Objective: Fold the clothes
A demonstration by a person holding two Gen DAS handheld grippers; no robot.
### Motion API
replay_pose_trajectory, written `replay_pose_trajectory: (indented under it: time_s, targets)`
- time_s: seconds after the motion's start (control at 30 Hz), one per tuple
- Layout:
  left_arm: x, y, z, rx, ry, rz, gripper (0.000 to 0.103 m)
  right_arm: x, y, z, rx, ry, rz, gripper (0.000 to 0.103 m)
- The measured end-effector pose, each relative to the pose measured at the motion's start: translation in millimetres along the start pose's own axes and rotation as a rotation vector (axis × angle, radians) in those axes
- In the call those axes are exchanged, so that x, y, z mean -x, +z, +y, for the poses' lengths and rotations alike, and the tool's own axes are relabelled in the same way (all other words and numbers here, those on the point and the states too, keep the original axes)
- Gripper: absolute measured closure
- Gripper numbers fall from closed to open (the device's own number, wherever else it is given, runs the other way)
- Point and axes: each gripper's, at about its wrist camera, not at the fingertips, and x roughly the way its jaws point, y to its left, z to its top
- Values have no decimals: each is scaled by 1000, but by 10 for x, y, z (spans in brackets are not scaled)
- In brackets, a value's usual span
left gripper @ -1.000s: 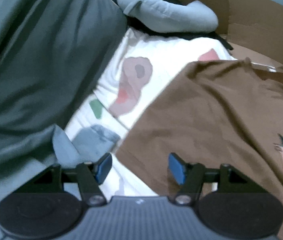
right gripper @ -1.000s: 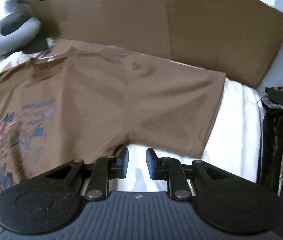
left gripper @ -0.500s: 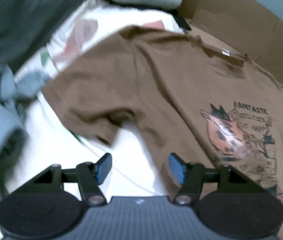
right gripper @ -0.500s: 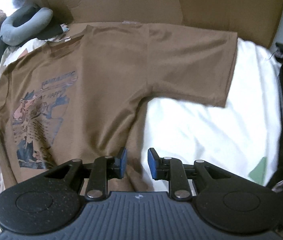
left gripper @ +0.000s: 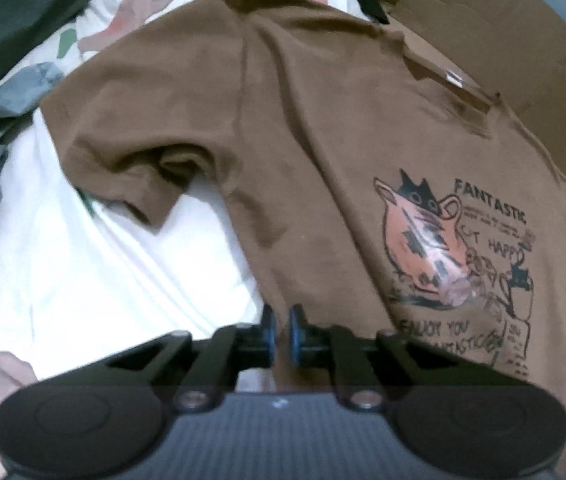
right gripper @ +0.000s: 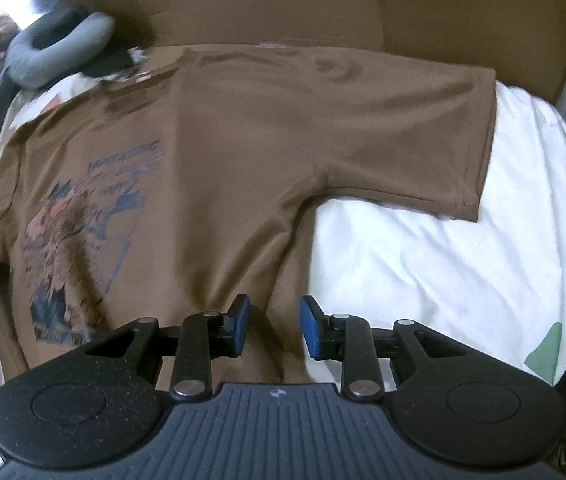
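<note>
Across the frame's middle lies a white bed sheet w/ pastel patches (right gripper: 423, 264), and on it, spread flat, print up, a brown short-sleeved cotton T-shirt (right gripper: 243, 152). Brown cardboard sheet (right gripper: 323, 4) at top. Grey neck pillow (right gripper: 55, 56) upper left. Bottom centre, left gripper (left gripper: 281, 330) clenched on shirt's side edge; right gripper (right gripper: 274, 326) released, straddling opposite edge.
</note>
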Motion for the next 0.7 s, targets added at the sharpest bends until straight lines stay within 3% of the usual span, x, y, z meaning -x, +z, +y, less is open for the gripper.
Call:
replay_pose_trajectory:
  time_s: [0.17,0.43,0.7]
  targets:
    - [28,-43,80,-9,16,-5,100,45,-9,47,31,7,-35,75]
    - [32,-122,126,-14,28,-3,100,-209,108,-59,-30,-23,-2,85]
    - [54,-190,199,-24,14,-3,99,-240,54,-63,-78,-2,-11,85]
